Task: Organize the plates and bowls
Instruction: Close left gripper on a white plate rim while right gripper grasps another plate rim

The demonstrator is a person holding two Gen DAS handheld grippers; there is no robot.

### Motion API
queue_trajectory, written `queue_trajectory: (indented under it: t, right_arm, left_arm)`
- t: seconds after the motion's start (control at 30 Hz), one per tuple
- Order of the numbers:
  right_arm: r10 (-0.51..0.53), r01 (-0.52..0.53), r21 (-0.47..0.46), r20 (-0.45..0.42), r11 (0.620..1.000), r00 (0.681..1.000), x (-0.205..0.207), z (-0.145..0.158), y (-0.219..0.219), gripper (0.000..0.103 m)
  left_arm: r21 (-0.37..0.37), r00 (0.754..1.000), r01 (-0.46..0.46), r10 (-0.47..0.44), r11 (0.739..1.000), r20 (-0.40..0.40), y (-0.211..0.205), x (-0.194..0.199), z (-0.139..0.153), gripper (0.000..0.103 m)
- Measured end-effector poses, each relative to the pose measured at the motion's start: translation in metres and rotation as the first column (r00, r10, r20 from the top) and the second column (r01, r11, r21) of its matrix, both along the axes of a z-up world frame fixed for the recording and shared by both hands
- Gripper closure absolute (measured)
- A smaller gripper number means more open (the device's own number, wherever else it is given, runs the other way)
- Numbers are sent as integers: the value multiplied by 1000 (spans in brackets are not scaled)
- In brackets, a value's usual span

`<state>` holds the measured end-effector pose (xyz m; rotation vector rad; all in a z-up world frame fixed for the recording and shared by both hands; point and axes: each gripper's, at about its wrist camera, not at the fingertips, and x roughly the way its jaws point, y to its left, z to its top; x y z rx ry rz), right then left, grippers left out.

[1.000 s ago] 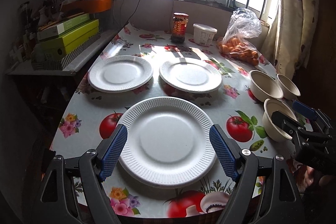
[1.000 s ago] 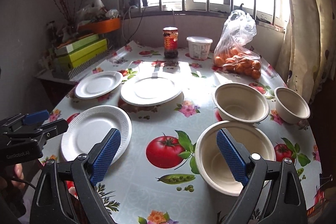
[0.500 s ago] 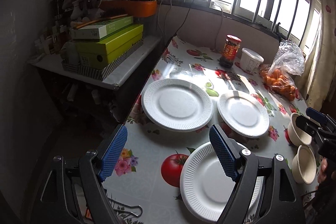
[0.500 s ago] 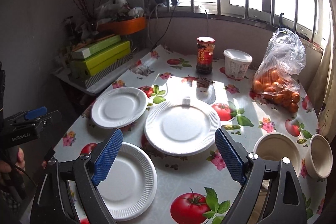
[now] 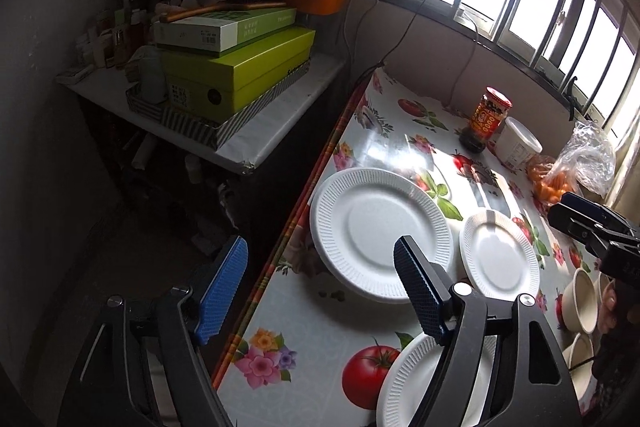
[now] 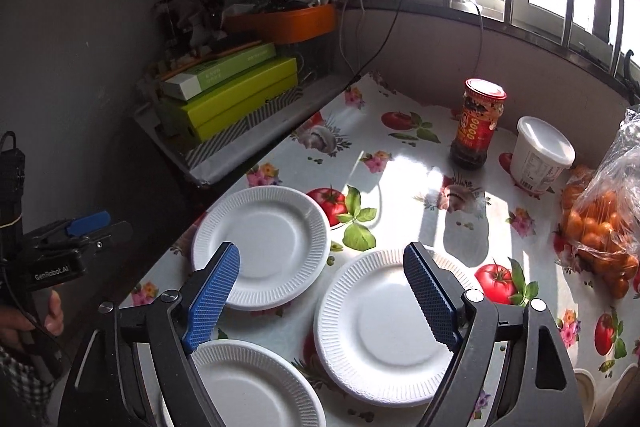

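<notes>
Three white paper plates lie on the flowered tablecloth. In the left wrist view the far-left plate [image 5: 380, 235] is ahead, the middle plate [image 5: 500, 255] to its right, the near plate [image 5: 424, 383] under my right finger. Cream bowls [image 5: 580, 299] sit at the right edge. My left gripper [image 5: 320, 291] is open and empty, straddling the table's left edge. My right gripper [image 6: 324, 299] is open and empty above the far-left plate [image 6: 260, 239], the middle plate [image 6: 384, 323] and the near plate [image 6: 248, 387].
A red-labelled jar [image 6: 478, 123], a white tub [image 6: 540, 155] and a bag of oranges [image 6: 604, 223] stand at the back. A side shelf with green boxes [image 5: 236, 75] is left of the table. The left gripper shows in the right wrist view [image 6: 72, 243].
Both grippers have swung left. The bowls have slid out to the right edge of both views and the plates now lie ahead. Both stay open.
</notes>
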<state>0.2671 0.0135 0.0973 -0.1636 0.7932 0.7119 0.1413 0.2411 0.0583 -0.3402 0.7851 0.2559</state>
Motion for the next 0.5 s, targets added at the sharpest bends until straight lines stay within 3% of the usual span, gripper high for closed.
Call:
queue_trajectory:
  t: [0.17, 0.23, 0.33, 0.5]
  right_arm:
    - [9, -9, -13, -62, 1000, 998, 36, -15, 30, 25]
    - [15, -19, -46, -78, 999, 997, 46, -30, 40, 29]
    - [10, -18, -63, -122, 998, 993, 60, -54, 46, 31]
    - [0, -19, -100, -187, 995, 982, 80, -86, 53, 37]
  left_arm:
    - [-35, 1000, 2, -3, 999, -12, 10, 21, -11, 29]
    - [-76, 999, 12, -15, 997, -39, 13, 31, -23, 39]
    - [-134, 995, -5, -8, 991, -96, 17, 42, -41, 43]
    - [-121, 991, 2, -18, 993, -131, 12, 51, -58, 43]
